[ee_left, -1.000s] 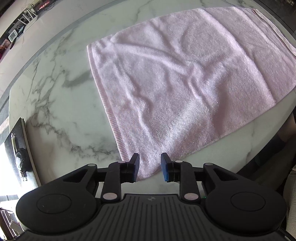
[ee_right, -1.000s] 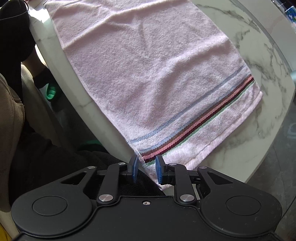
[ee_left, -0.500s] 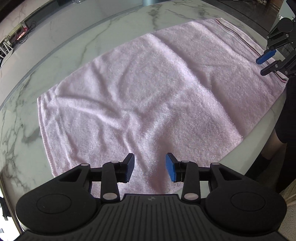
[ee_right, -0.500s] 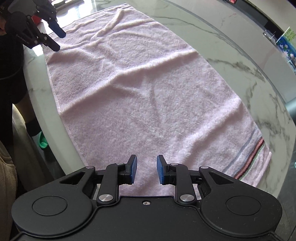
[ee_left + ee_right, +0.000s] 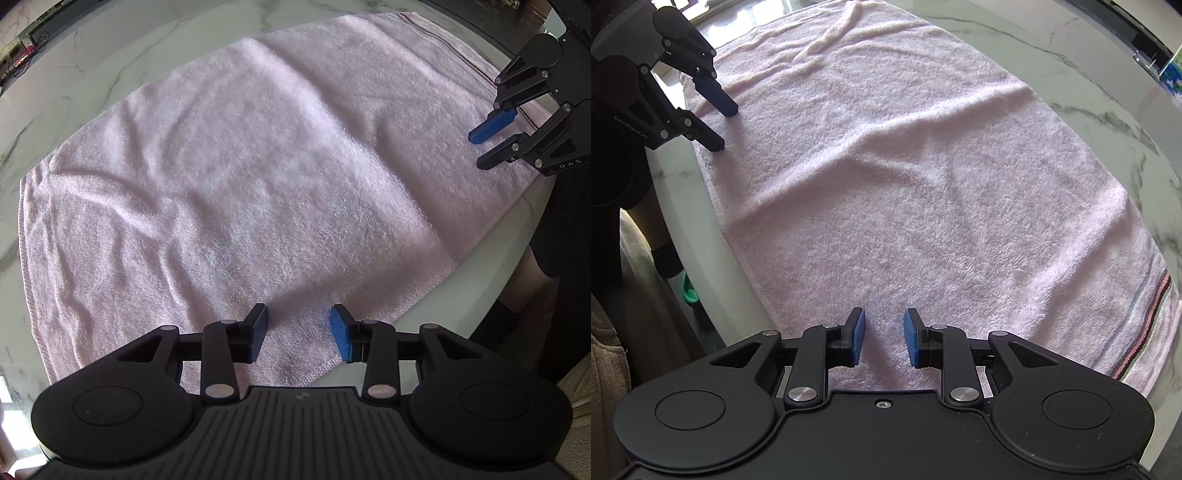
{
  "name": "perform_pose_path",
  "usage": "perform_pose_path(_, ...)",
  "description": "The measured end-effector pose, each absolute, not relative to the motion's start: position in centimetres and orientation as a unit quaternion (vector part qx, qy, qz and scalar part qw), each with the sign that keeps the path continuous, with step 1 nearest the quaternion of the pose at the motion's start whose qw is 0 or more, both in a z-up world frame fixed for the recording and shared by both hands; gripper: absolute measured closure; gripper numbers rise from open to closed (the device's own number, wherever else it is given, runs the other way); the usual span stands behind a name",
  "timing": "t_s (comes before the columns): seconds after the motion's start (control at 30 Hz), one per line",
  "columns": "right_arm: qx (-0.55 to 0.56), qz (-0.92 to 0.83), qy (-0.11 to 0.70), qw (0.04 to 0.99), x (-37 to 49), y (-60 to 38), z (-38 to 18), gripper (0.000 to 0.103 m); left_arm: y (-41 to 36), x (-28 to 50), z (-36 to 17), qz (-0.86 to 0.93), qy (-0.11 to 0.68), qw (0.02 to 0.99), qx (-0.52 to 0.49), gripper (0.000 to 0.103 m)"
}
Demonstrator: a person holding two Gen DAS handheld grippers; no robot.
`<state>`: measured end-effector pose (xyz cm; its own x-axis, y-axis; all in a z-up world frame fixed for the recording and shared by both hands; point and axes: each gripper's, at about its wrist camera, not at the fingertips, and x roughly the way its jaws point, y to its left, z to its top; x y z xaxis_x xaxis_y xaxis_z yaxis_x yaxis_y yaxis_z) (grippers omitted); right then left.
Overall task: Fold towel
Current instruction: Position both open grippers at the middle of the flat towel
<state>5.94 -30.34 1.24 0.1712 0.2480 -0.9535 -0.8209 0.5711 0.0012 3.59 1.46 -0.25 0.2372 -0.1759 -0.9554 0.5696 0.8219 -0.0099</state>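
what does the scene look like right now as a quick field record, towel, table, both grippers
towel: pale pink terry towel spread flat, lightly wrinkled, striped band at one end
table: white marble table, towel near its front edge
left gripper: jaws open over the towel's near edge, nothing between them
right gripper: jaws open over the near edge, nothing held
fold: not begun

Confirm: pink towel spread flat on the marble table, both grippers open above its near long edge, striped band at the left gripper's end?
Wrong end. The striped band is at the right gripper's end of the towel, as the right wrist view shows. The rest holds: flat on the marble table, left gripper open too.
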Motion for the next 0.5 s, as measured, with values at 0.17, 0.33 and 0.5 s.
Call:
perform_pose_path(0.17, -0.277, 0.386, 0.522, 0.708, 5.5, -29.8, 1.4, 0.078, 1.3, 2.6, -0.5, -0.245, 0.571, 0.763, 0.177, 0.067)
perform_pose_path(0.33, -0.284, 0.393, 0.52, 0.703, 5.5, -29.6, 1.6, 0.078, 1.3, 1.9, -0.9, -0.243, 0.572, 0.764, 0.175, 0.067)
perform_pose_path(0.5, -0.281, 0.394, 0.519, 0.704, 6.0, -29.9, 1.7, 0.078, 1.3, 1.7, -1.2, -0.23, 0.575, 0.767, 0.168, 0.067)
